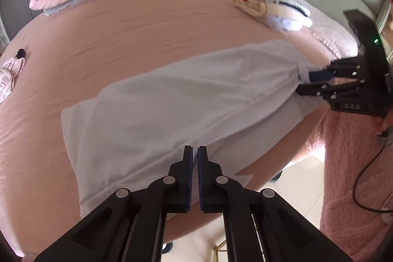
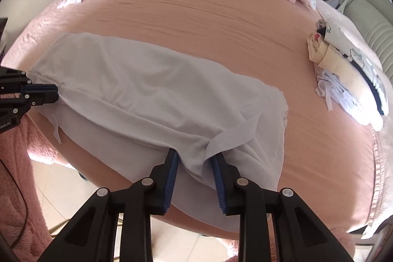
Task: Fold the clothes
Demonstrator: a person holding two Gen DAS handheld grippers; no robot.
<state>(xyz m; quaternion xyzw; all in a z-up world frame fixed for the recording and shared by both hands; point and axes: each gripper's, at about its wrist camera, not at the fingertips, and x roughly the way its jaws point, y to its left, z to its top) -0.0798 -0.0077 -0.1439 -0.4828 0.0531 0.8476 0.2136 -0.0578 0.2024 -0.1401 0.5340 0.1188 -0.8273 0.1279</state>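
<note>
While level over the bed edge, left gripper (image 1: pixel 195 151) clenched on the white garment (image 1: pixel 172 100), right gripper (image 2: pixel 195 158) spread around its bunched end

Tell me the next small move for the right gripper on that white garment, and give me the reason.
Probably close the right gripper on the bunched edge of the white garment. Its jaws stand apart with cloth gathered between them, while the left gripper is already pinched on the opposite end. With both ends held, the garment could be lifted and folded across the pink bed sheet.
</note>
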